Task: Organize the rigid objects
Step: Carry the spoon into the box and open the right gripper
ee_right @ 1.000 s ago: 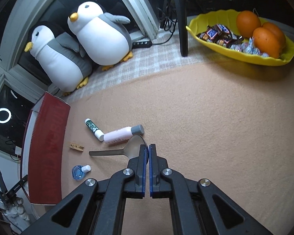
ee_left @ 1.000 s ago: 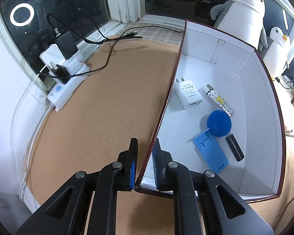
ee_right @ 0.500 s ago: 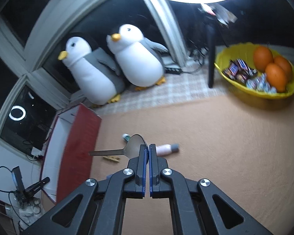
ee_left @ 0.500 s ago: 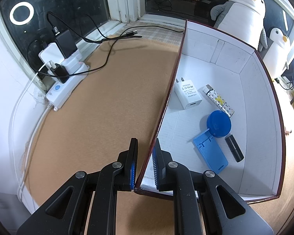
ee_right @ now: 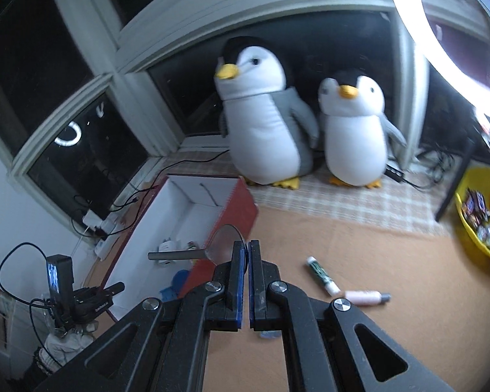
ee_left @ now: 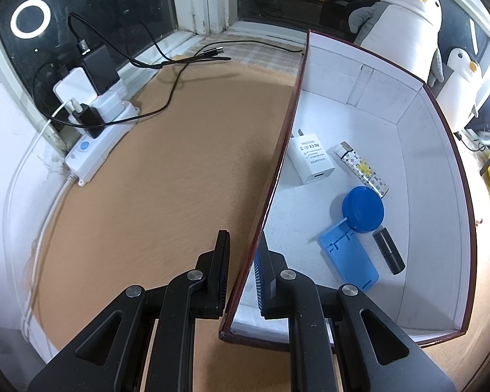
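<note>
My right claw (ee_right: 247,251) has lifted the spoon (ee_right: 192,253) toward the box (ee_right: 179,209); left claw (ee_left: 241,251) pinches its wall.

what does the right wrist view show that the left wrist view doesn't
Only the right wrist view: the right gripper shut on a metal spoon, plus a green-and-white tube and a pink tube on the brown mat. Only the left wrist view: the left gripper clamped on the box wall, a black cylinder and a patterned lighter inside. Both show the white-lined box, the two plush penguins and the power strip.
</note>
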The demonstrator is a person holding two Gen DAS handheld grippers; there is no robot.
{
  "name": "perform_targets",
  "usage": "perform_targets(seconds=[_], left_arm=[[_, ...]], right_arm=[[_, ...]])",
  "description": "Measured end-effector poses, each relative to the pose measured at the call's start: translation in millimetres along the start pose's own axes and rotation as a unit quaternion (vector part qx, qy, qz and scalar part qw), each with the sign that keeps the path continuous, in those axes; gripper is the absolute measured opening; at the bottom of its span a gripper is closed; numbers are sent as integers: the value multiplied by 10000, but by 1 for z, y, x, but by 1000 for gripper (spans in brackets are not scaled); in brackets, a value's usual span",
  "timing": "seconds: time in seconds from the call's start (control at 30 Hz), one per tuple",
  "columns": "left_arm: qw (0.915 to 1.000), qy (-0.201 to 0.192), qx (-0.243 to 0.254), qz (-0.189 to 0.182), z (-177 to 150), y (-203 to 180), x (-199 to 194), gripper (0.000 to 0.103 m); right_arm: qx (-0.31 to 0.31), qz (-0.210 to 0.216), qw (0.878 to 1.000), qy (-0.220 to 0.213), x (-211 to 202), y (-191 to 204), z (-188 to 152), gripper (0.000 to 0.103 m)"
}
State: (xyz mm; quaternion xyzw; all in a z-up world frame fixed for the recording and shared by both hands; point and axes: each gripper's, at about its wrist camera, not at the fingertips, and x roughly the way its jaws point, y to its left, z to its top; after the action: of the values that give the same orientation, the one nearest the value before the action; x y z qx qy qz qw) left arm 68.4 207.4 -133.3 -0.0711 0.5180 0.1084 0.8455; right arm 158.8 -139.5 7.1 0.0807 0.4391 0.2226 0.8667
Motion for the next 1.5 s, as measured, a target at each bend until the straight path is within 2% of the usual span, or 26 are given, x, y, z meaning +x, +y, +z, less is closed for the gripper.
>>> perform_targets(seconds=[0.23, 0.47, 0.77, 1.07, 1.1, 1.2, 1.23, 1.5], left_arm=[[9999, -5, 0, -167, 3, 4, 5, 11], [9996, 3, 113, -242, 4, 2, 9, 10], [9995, -14, 101, -306, 7, 5, 11, 10], [9995, 17, 84, -301, 5, 4, 12, 9], [9995, 19, 82, -300, 5, 5, 13, 9], [9995, 25, 61, -315, 6, 5, 13, 9], [9995, 26, 61, -313, 6, 5, 13, 9], [9995, 51, 74, -296, 6, 6, 16, 9]], right_arm=[[-796, -113, 9960, 396, 47, 55, 25, 2], [-1592, -303, 9814, 1034, 103, 98, 38, 2], [-2094, -646, 9626, 1590, 173, 118, 37, 2], [-2145, -849, 9601, 1583, 199, 121, 41, 3], [-2160, -857, 9600, 1560, 201, 121, 41, 7], [-2185, -961, 9594, 1504, 204, 122, 41, 37], [-2178, -937, 9607, 1442, 203, 123, 42, 40], [-2140, -913, 9627, 1382, 201, 125, 42, 42]])
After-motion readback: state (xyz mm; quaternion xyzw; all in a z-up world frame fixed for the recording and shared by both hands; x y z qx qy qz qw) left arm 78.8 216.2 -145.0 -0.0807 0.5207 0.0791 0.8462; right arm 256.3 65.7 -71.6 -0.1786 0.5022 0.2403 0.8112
